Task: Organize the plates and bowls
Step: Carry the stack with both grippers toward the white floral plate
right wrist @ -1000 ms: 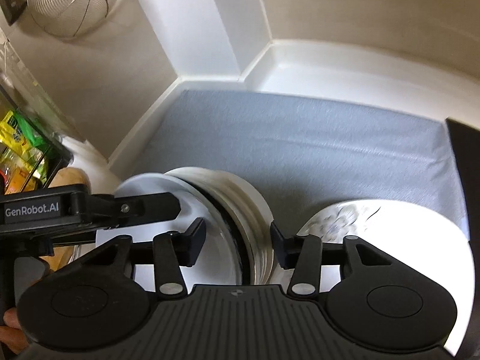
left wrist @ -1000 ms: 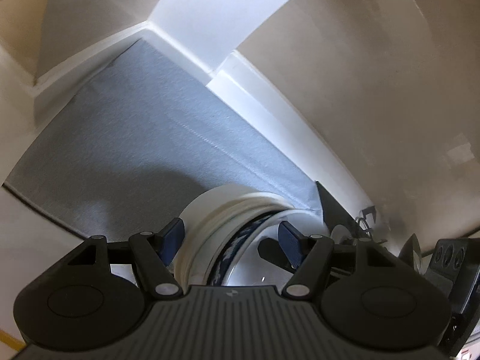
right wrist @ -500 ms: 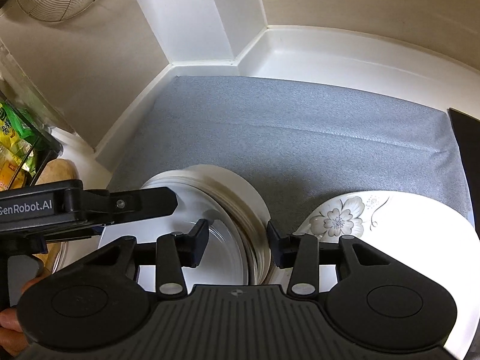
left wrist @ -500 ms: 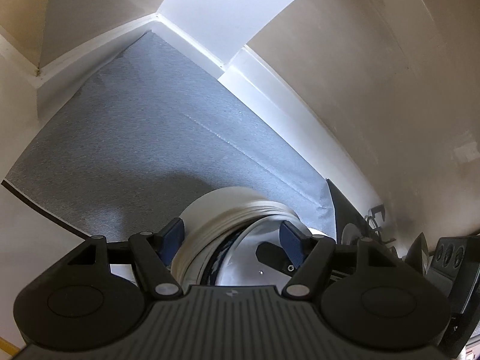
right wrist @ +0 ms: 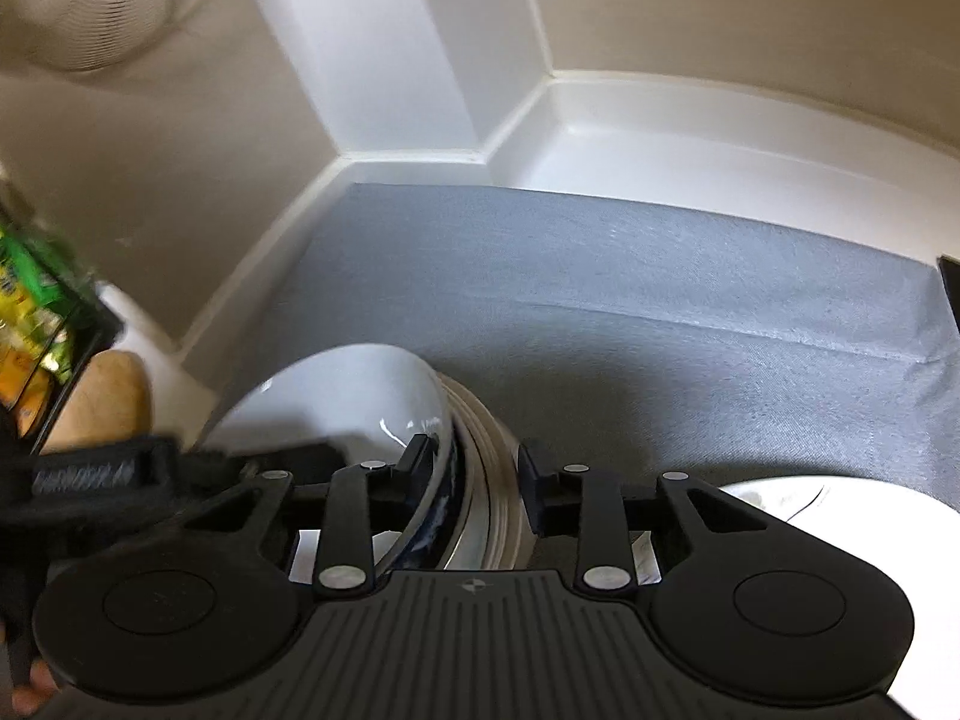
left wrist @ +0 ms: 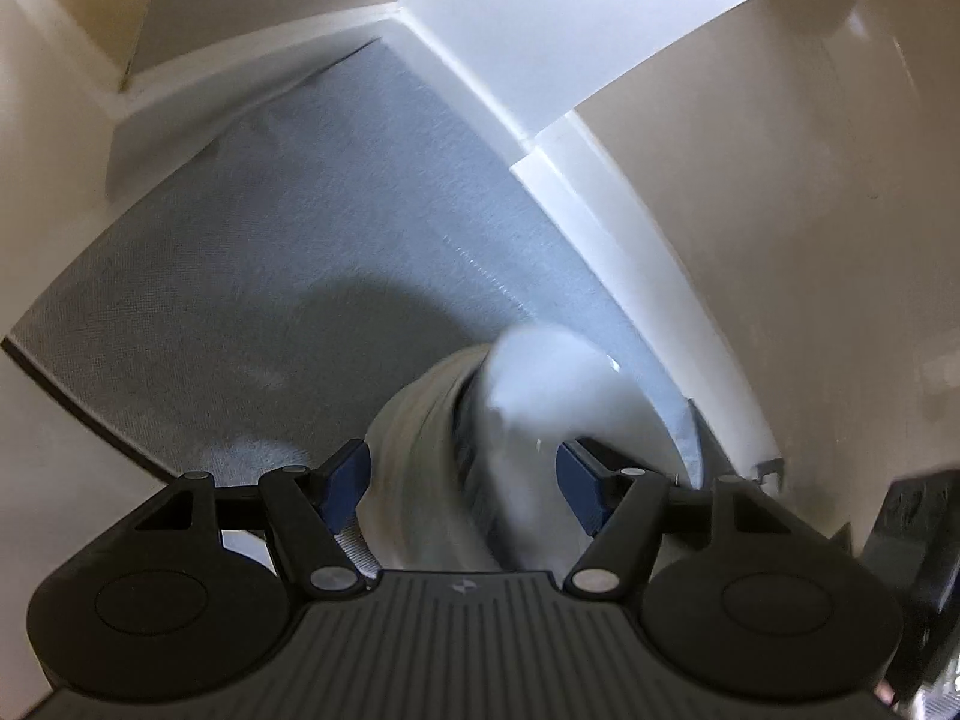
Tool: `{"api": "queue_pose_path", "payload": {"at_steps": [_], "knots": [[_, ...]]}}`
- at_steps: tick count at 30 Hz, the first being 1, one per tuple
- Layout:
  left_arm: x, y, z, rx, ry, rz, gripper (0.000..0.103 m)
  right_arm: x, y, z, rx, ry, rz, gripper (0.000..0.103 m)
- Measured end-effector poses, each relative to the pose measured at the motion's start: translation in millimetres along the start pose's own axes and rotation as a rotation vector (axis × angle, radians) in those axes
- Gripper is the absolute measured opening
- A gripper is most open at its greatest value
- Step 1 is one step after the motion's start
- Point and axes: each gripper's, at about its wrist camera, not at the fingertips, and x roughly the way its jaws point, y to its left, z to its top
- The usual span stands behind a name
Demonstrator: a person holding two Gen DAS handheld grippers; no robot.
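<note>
A stack of white bowls (right wrist: 372,396), one with a dark blue rim, is held tilted above the grey mat (right wrist: 630,276). In the left wrist view the stack (left wrist: 480,456) is blurred and sits between the fingers. My left gripper (left wrist: 459,486) is shut on one side of the stack. My right gripper (right wrist: 474,474) is shut on the opposite rim; the left gripper also shows in the right wrist view (right wrist: 120,468). A white plate with a flower pattern (right wrist: 798,498) lies flat on the mat at the right, mostly hidden by my right gripper.
White walls and a raised ledge (right wrist: 660,138) enclose the mat at the back. A wire basket (right wrist: 90,6) hangs top left. A dark crate with green and yellow packets (right wrist: 42,324) stands at the left. A dark object (left wrist: 924,546) lies at the right.
The bowl stack has been lifted and tipped further on edge, held by both grippers. Both views are now blurred by movement. The flowered plate is now mostly covered by my right gripper.
</note>
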Motion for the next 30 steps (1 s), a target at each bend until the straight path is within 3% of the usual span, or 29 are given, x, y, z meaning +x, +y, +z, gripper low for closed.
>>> {"api": "queue_pose_path", "payload": {"at_steps": [5,8,10,17,25,30], "knots": [[3.6,5.1,-14.5,0.002,-0.011,0.018,0.088,15.1,-18.0,2.4,0.080,0.062,0.050,0.039],[14.9,13.4,-13.6,-0.059,0.031,-0.001,0.088,26.3,-22.1,-0.5,0.124,0.118,0.099,0.057],[17.9,17.3,-12.1,-0.088,0.041,-0.034,0.083,31.8,-24.4,-1.3,0.147,0.125,0.113,0.060],[15.1,19.8,-9.4,-0.091,0.066,-0.042,0.077,28.9,-12.1,1.5,0.109,0.116,0.080,0.053],[-2.9,14.5,-6.9,-0.081,0.009,-0.119,0.077,22.2,-8.8,2.1,0.092,0.111,0.029,0.051],[-5.8,15.1,-0.4,-0.075,-0.008,-0.117,0.077,21.8,-13.6,0.0,0.119,0.123,0.039,0.050]]}}
